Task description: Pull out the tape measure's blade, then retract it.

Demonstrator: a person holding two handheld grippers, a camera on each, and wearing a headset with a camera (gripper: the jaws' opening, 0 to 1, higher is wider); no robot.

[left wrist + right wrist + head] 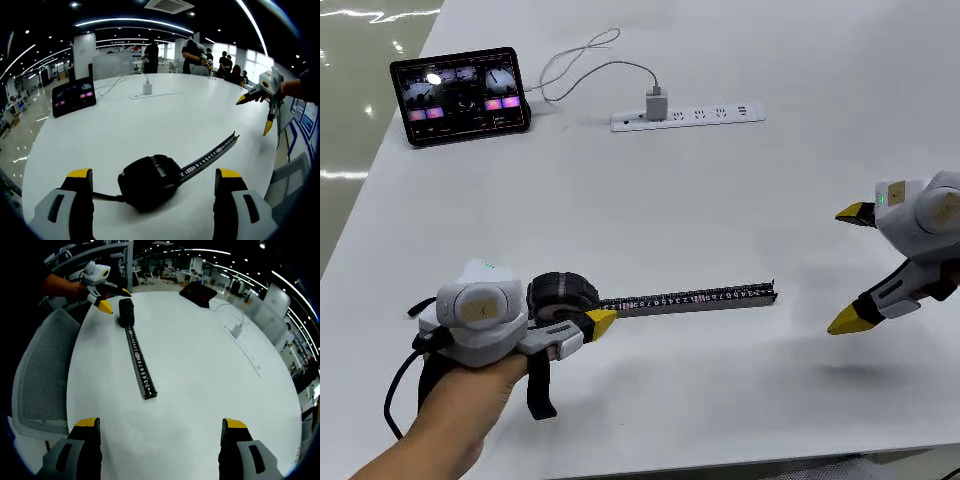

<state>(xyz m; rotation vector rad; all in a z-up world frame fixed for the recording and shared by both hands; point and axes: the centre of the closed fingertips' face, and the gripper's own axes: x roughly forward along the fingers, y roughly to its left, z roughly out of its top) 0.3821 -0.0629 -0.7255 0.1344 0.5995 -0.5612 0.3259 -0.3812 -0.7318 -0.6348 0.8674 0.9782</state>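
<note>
My left gripper (154, 174) sits with its jaws spread wide on either side of the tape case (150, 182), with gaps showing on both sides, so it grips nothing. The right gripper (847, 268) hangs above the table (650, 200), jaws equally wide and empty, well apart from the blade's far end. The tape case rests on the table near the front edge with the blade (695, 297) lying flat and drawn out toward the right gripper, so I judge the pull-out done and the retraction left to do.
</note>
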